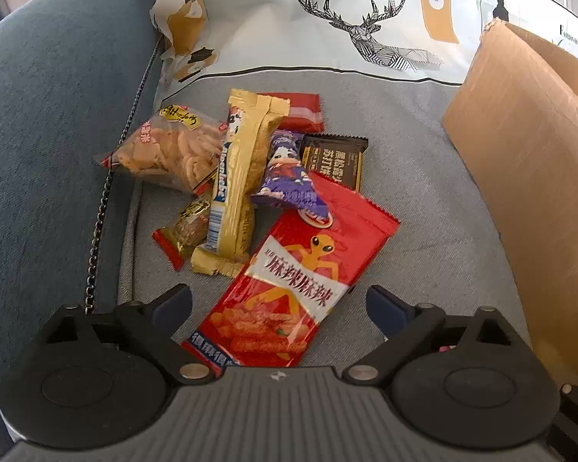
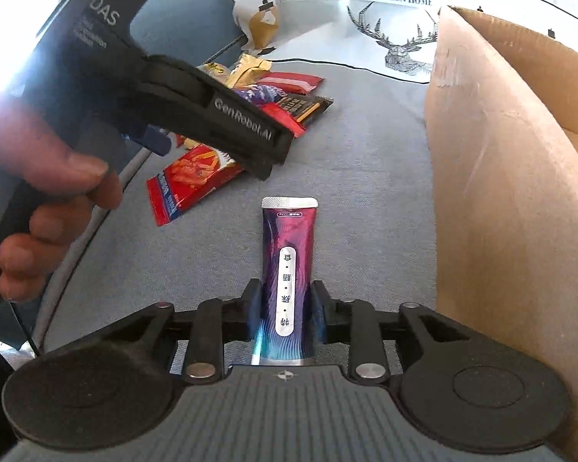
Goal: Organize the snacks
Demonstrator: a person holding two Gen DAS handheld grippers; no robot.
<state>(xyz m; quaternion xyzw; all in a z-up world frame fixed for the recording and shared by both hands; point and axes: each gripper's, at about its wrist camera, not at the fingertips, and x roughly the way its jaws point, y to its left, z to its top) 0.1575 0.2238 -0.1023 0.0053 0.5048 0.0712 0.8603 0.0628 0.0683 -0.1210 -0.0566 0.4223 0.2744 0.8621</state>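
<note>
A pile of snack packs lies on the grey sofa seat [image 1: 424, 200]. In the left wrist view my left gripper [image 1: 279, 304] is open, its jaws either side of the near end of a large red spicy-snack pack [image 1: 300, 277]. Beyond lie a gold bar pack [image 1: 242, 169], a purple pack [image 1: 289, 177], a clear bag of fried snacks [image 1: 169, 150], a dark brown pack [image 1: 333, 158] and a red pack [image 1: 304, 109]. In the right wrist view my right gripper [image 2: 285, 308] is shut on a purple-blue stick pack [image 2: 287, 269], held above the seat. The left gripper [image 2: 212, 115] hovers over the pile there.
An open cardboard box [image 1: 520, 154] stands at the right, close to the right gripper [image 2: 501, 192]. A blue sofa armrest [image 1: 57, 134] rises at the left. A white deer-print cushion [image 1: 366, 19] lines the back.
</note>
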